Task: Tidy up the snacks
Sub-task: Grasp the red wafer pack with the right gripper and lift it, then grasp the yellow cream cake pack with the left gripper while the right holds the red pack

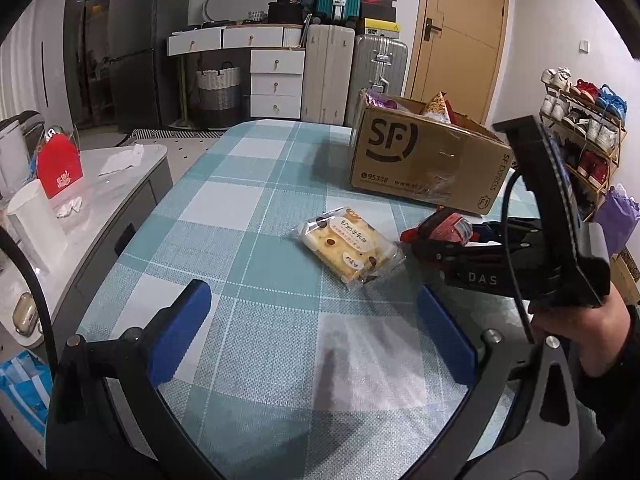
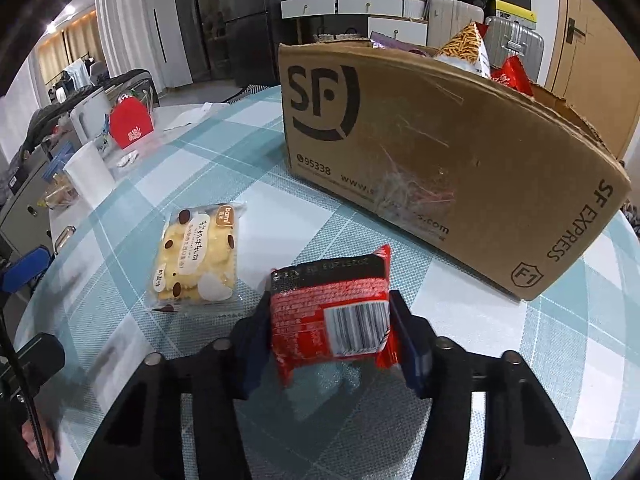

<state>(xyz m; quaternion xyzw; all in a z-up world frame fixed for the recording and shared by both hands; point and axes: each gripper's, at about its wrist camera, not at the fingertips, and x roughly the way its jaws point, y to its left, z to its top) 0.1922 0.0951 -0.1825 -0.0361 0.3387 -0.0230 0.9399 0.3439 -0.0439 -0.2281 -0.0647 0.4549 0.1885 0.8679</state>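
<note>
A red snack packet (image 2: 320,320) with a barcode sits between the blue pads of my right gripper (image 2: 332,322), which is shut on it just above the checked tablecloth. The left wrist view shows the same red packet (image 1: 452,226) in the right gripper (image 1: 436,236), near the front of the brown SF cardboard box (image 1: 424,160). The box (image 2: 440,152) holds several snack bags. A clear packet of yellow biscuits (image 1: 348,246) lies flat on the cloth, and the biscuit packet (image 2: 196,256) is to the left of the held one. My left gripper (image 1: 312,300) stands open over bare cloth, short of the biscuits.
A grey side table (image 1: 120,200) to the left carries a white cup (image 1: 34,220) and a red carton (image 1: 60,168). A shoe rack (image 1: 580,128) stands at the right. Suitcases (image 1: 352,72) and drawers line the back wall. A hand (image 1: 568,320) holds the right gripper.
</note>
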